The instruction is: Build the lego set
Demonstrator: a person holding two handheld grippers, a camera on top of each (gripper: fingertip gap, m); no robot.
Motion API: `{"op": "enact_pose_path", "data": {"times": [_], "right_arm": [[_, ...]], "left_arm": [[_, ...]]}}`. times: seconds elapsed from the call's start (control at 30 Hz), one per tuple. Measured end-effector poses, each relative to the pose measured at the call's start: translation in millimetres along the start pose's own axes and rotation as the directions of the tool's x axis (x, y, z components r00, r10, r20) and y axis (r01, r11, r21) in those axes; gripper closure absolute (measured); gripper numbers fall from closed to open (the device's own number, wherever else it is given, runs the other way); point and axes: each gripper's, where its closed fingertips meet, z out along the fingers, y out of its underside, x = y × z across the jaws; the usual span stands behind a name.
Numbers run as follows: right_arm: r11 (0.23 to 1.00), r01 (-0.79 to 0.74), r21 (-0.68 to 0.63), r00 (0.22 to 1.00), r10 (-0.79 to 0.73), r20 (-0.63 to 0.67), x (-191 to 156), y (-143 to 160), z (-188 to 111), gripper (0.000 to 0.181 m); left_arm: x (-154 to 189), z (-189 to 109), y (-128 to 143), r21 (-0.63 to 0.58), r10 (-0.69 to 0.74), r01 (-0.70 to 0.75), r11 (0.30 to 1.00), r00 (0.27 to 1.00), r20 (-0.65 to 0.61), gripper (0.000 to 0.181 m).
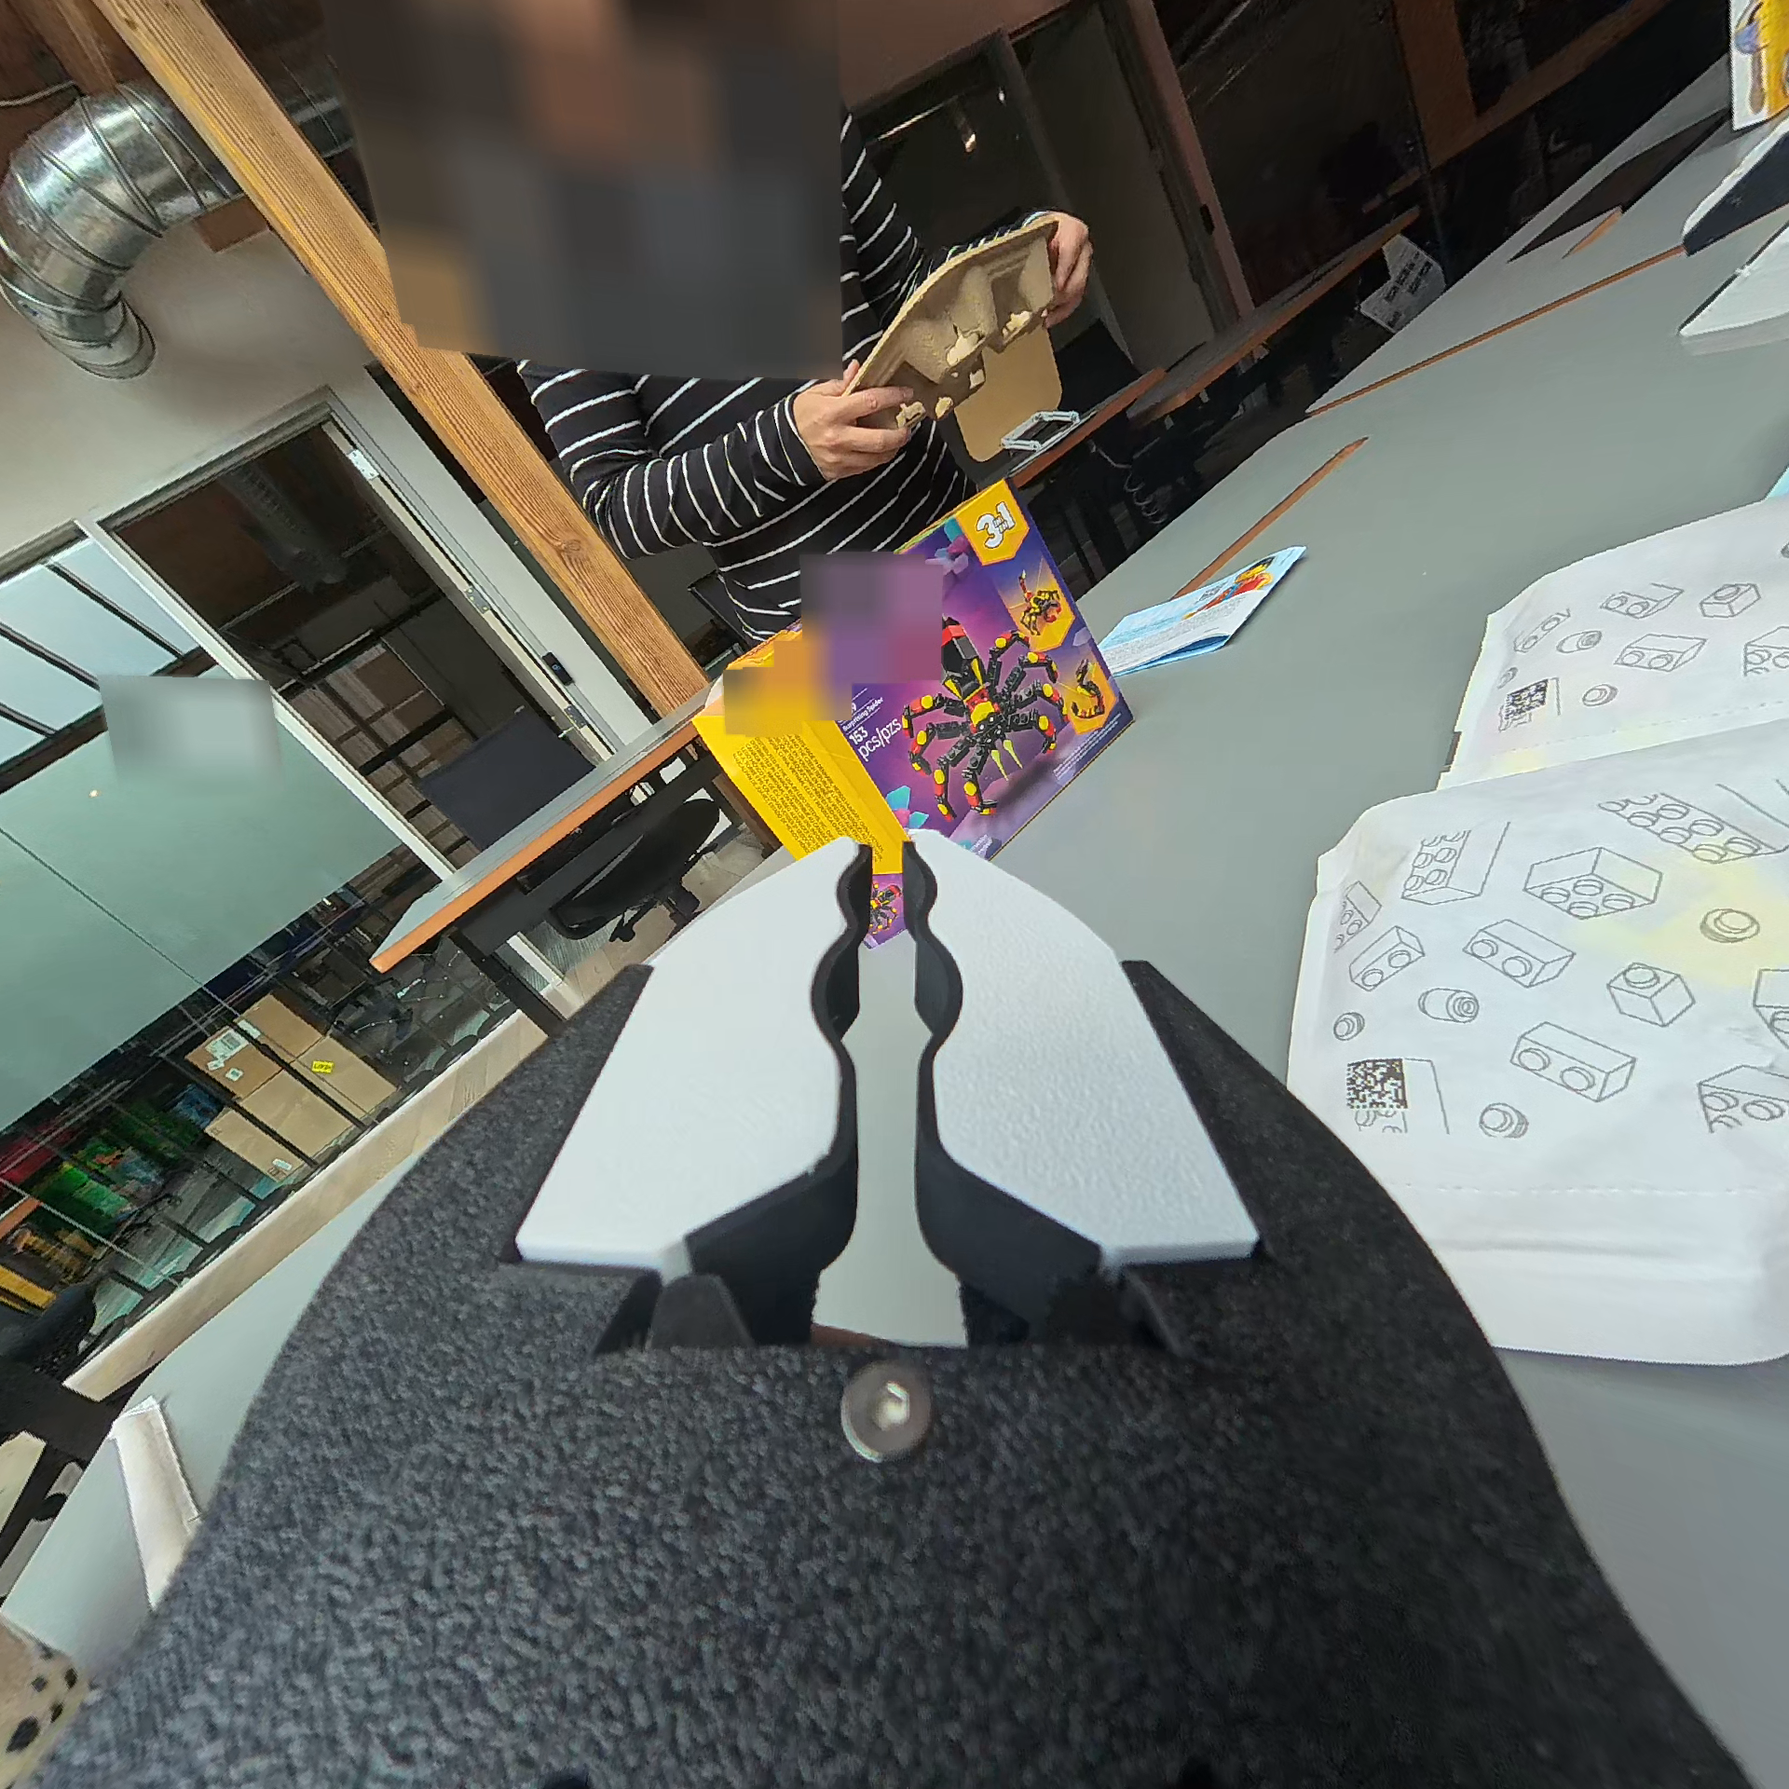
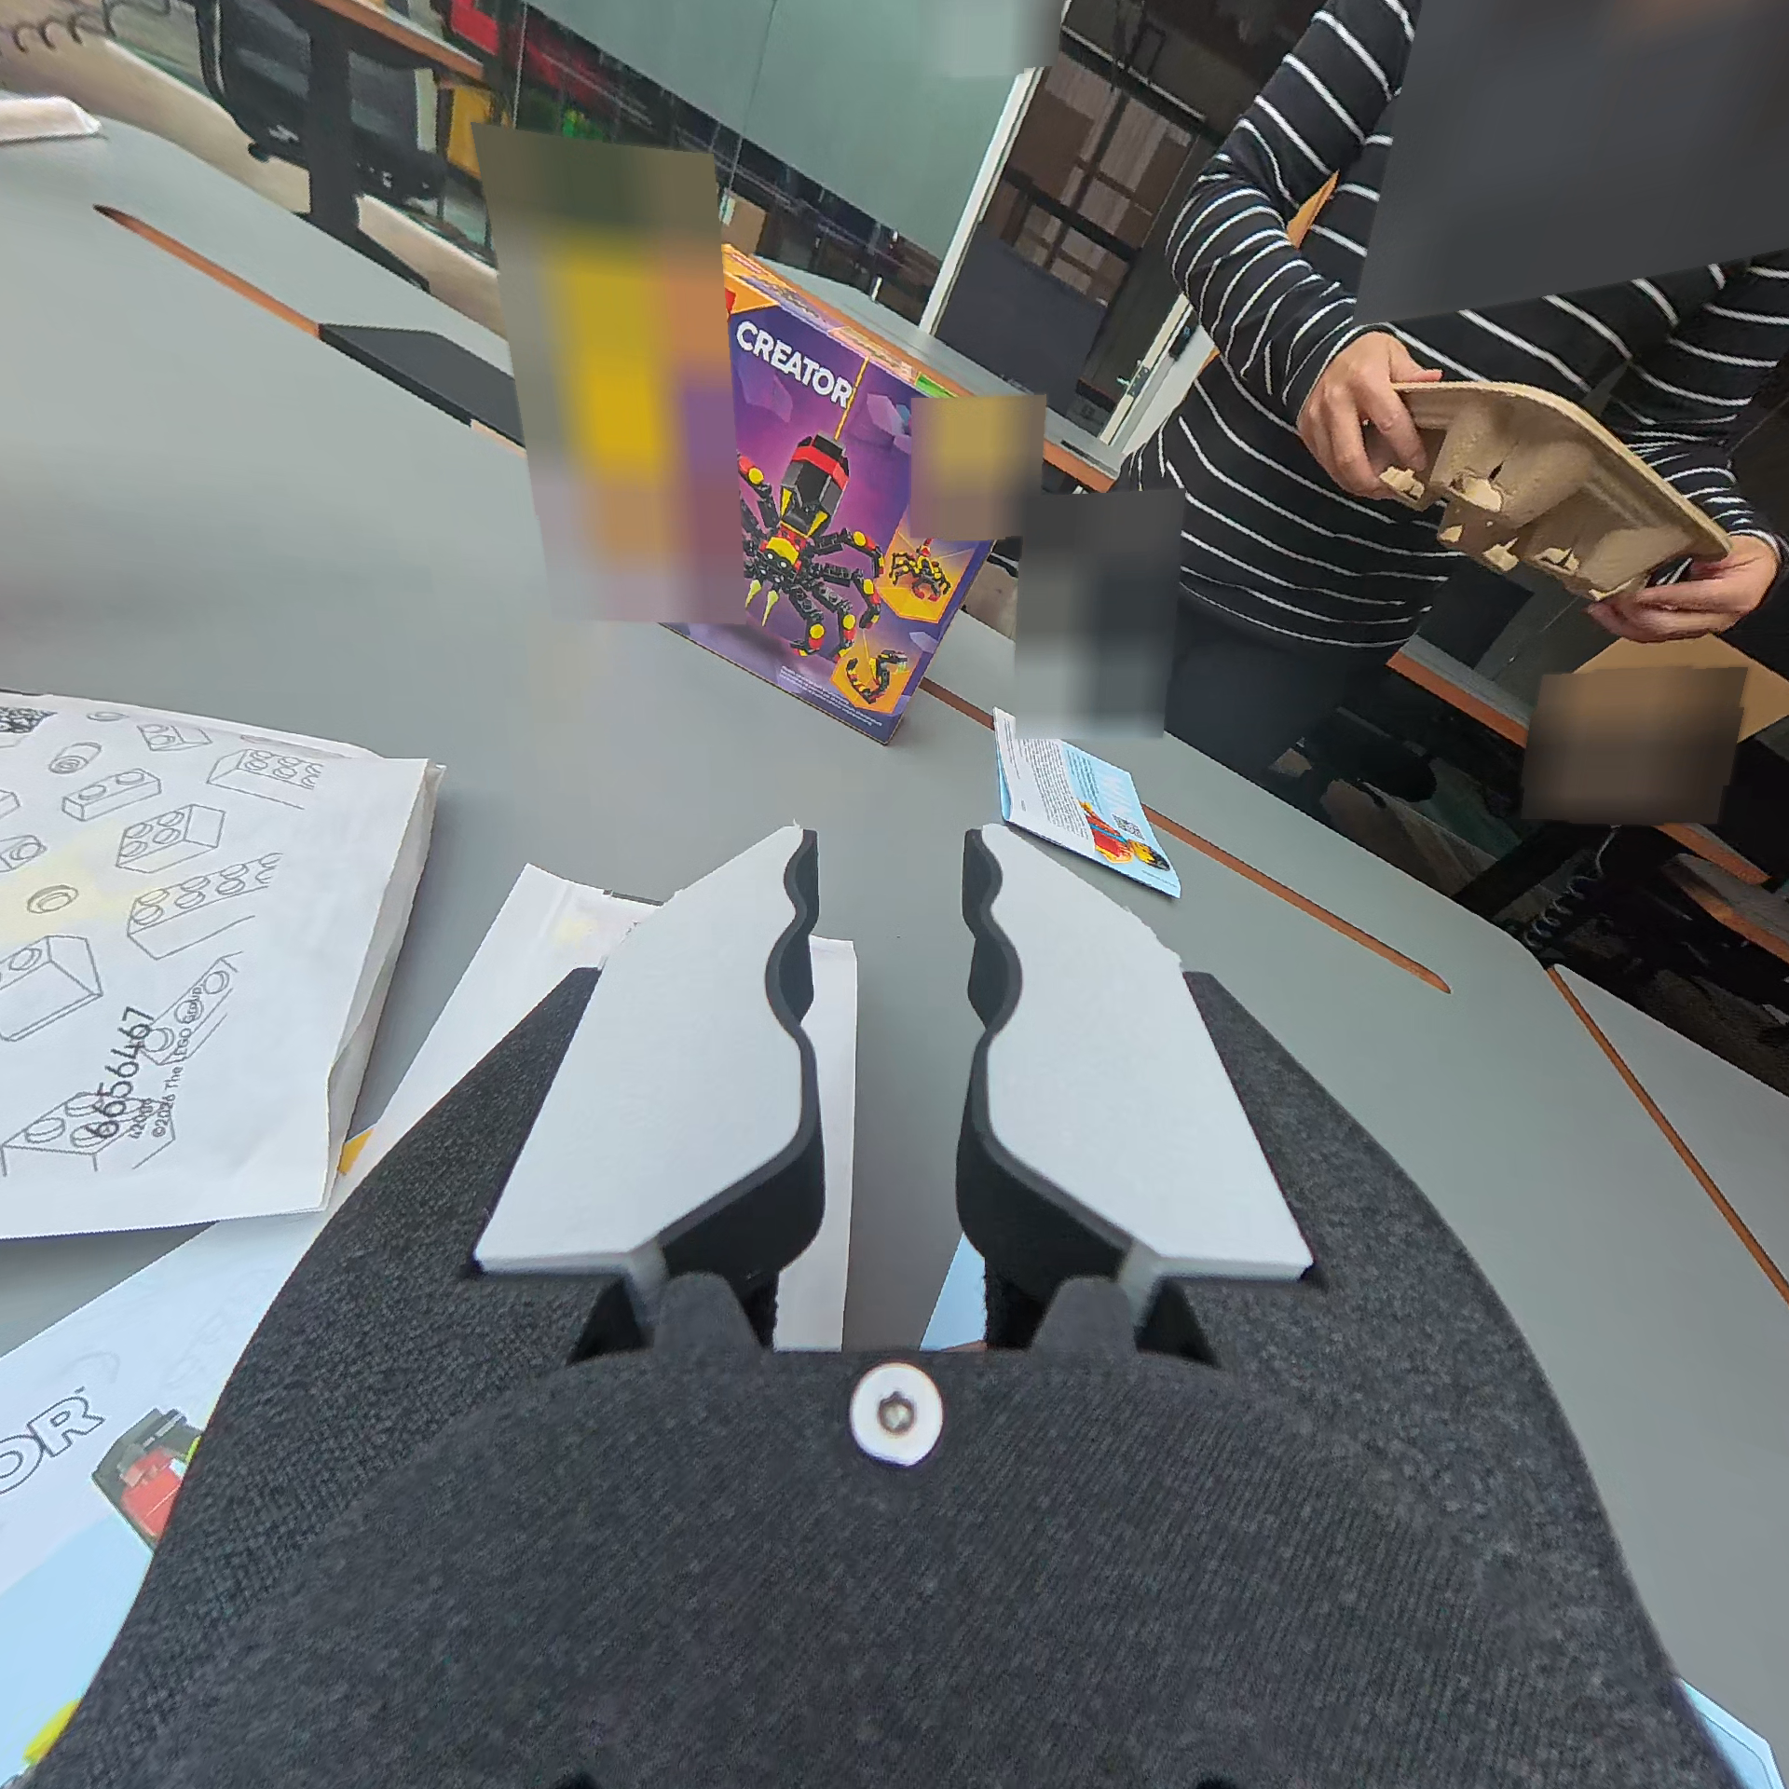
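A purple and yellow lego box (image 1: 978, 697) with a spider picture stands upright on the grey table (image 1: 1258, 774). It also shows in the right wrist view (image 2: 833, 503). Two sealed white paper bags printed with brick drawings lie to the right, one near (image 1: 1549, 1016) and one farther off (image 1: 1646, 649). One bag (image 2: 194, 949) shows left of my right gripper. An instruction booklet (image 2: 58, 1452) lies at the lower left. My left gripper (image 1: 883, 857) is nearly closed and empty, above the table in front of the box. My right gripper (image 2: 891, 852) is open and empty above a narrow white bag (image 2: 542, 949).
A person in a striped top stands behind the table and holds a brown moulded cardboard tray (image 1: 978, 329), also in the right wrist view (image 2: 1549, 494). A small blue leaflet (image 2: 1084, 803) lies near the far table edge. Other desks and chairs stand beyond. Some 25 cm of space lies between my two pairs of fingers.
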Motion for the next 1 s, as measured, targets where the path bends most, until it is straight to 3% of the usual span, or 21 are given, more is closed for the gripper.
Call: {"op": "enact_pose_path", "data": {"times": [0.1, 0.17, 0.23, 0.3, 0.43, 0.53, 0.67, 0.83, 1.0], "right_arm": [[1.0, 0.0, -0.007, 1.0, 0.0, -0.018, 3.0, 0.9, 0.0, 0.153], [0.999, -0.015, -0.033, 0.993, 0.011, -0.118, 20.5, 2.2, 1.4, 0.153], [0.983, -0.164, -0.077, 0.975, 0.15, -0.164, 30.1, -3.9, 10.0, 0.15], [0.951, -0.307, -0.048, 0.945, 0.298, -0.132, 18.8, -29.8, 24.5, 0.146], [0.938, -0.344, -0.039, 0.93, 0.335, -0.148, -5.0, -62.5, 47.9, 0.15], [0.942, -0.333, -0.024, 0.929, 0.324, -0.181, 8.3, -62.8, 34.3, 0.149], [0.909, -0.415, -0.034, 0.884, 0.394, -0.25, 47.4, -40.2, 14.5, 0.14], [0.923, -0.383, -0.046, 0.909, 0.367, -0.195, 20.4, -64.4, 31.5, 0.14], [0.908, -0.416, -0.043, 0.883, 0.392, -0.256, 58.5, -37.1, 5.3, 0.141]], "left_arm": [[-0.3, 1.4, 2.5, -0.018, -0.002, 0.002, 1.0, 1.0, 0.004, 0.175], [-11.5, 8.1, 0.8, -0.038, -0.037, 0.04, 0.999, 0.997, 0.072, 0.173], [-15.4, 28.8, -0.6, -0.136, -0.106, 0.12, 0.983, 0.989, 0.104, 0.154], [-9.1, 54.4, -20.2, -0.169, -0.21, 0.23, 0.958, 0.969, 0.131, 0.141], [26.0, 93.5, -55.2, -0.192, -0.315, 0.335, 0.922, 0.94, 0.129, 0.134], [25.7, 91.0, -65.8, -0.177, -0.298, 0.319, 0.931, 0.945, 0.138, 0.134], [1.3, 85.5, -56.5, -0.191, -0.327, 0.364, 0.912, 0.924, 0.197, 0.133], [39.6, 104.0, -78.7, -0.193, -0.339, 0.36, 0.913, 0.931, 0.135, 0.131], [1.8, 87.3, -53.5, -0.207, -0.339, 0.378, 0.902, 0.919, 0.2, 0.131]]}}
